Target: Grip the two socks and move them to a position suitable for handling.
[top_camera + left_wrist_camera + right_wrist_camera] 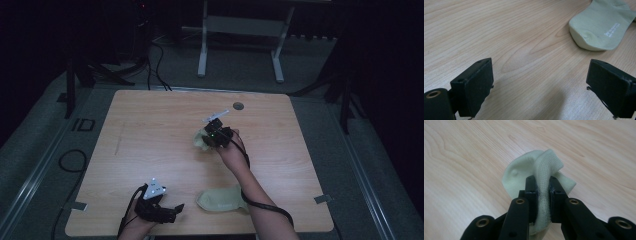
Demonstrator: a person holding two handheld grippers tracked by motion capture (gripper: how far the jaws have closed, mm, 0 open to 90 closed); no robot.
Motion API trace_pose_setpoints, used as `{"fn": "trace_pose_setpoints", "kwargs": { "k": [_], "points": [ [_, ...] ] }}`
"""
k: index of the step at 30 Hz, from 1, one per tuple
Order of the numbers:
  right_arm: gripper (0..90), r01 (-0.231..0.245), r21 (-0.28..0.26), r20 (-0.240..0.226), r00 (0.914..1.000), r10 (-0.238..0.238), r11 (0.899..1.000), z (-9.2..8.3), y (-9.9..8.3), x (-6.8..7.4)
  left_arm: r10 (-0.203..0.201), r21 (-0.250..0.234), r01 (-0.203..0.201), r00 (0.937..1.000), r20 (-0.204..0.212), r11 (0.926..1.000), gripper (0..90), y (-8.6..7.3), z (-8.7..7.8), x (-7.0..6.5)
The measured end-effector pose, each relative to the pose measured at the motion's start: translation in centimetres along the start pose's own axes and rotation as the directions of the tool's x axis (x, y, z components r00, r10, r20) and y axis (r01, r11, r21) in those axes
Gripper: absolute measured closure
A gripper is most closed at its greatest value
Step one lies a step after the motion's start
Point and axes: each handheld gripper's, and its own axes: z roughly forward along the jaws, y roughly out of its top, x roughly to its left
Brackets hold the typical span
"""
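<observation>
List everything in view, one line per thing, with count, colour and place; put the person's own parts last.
Pale green fabric socks: 2; one pinched in the right gripper near the table's middle, one lying flat at the near edge.
Light wooden table: 1, centre of the high view.
Round grey grommet: 1, in the tabletop's far edge.
White metal frame legs: 2 uprights, on the floor beyond the table.
Black cables: several, floor at far left.
Left gripper: black, jaws wide apart, near left corner.
Right gripper: black, clamped on a sock.
Forearms: 2, entering from the bottom.
</observation>
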Motion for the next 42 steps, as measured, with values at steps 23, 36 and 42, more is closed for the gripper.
{"fn": "trace_pose_setpoints", "kwargs": {
  "k": [23,36,42],
  "points": [
    [79.3,0.046,-0.022,-0.029,0.9985,-0.046,0.999,-3.5,-9.0,2.0,0.007,0.014,-0.006,1.0000,-0.003,0.9999,7.8,-0.1,0.1,-0.5],
    [75.5,0.081,0.043,-0.064,0.9949,-0.078,0.996,0.3,-9.8,2.6,0.003,0.025,-0.003,1.0000,0.006,0.9997,10.1,0.0,0.3,-0.2],
    [61.3,0.094,0.055,-0.087,0.9922,-0.089,0.994,0.4,-9.5,2.6,0.014,0.039,-0.014,0.9999,0.003,0.9991,13.9,0.7,0.5,-0.3]
  ]
}}
